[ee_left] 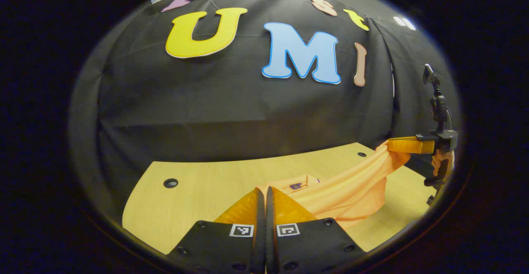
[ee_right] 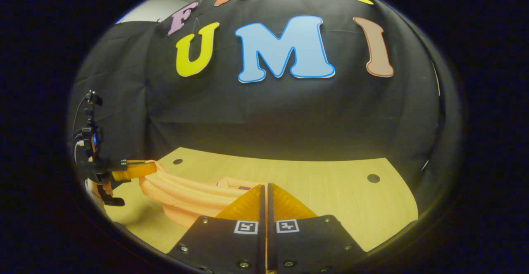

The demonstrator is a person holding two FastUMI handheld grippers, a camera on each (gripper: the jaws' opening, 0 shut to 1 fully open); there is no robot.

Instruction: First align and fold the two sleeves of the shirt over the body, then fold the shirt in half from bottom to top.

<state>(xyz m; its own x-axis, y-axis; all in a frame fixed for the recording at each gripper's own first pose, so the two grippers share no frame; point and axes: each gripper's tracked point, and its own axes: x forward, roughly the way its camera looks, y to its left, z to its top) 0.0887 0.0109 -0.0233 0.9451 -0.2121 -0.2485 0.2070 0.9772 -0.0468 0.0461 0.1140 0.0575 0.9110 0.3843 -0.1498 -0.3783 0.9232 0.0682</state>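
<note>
A: Shirt point(ee_left: 351, 191) sits on the counter point(ee_left: 198, 199), lower centre to lower right of the left gripper view, orange, partly lifted. Collar end lies flat at frame centre; a band of cloth rises to the right edge.

B: Left hand-held gripper point(ee_left: 265, 193)?

A: Fingers pressed together at bottom centre, orange cloth right at the tips. I judge it pinched on the shirt. The right hand-held gripper point(ee_left: 403, 145), at the right edge of that view, is clamped on the raised end of the band.

B: Right gripper view agrees?

A: Yes. Right hand-held gripper point(ee_right: 265, 191) closed at bottom centre over the shirt point(ee_right: 186, 195); the left one point(ee_right: 144, 167) at the left edge holds a bunched fold off the counter point(ee_right: 330, 191).

B: Orientation?

A: Long axis runs roughly across the frame between the two grippers, the held edge sagging in soft pleats. Collar points up-frame toward the booth wall. Which hem or sleeve each holds, I cannot tell.

B: Advice for the step?

A: Probably a fold in carry. Keep both hands level, take out the sag first, lay the edge down parallel to the flat part, release together.
</note>
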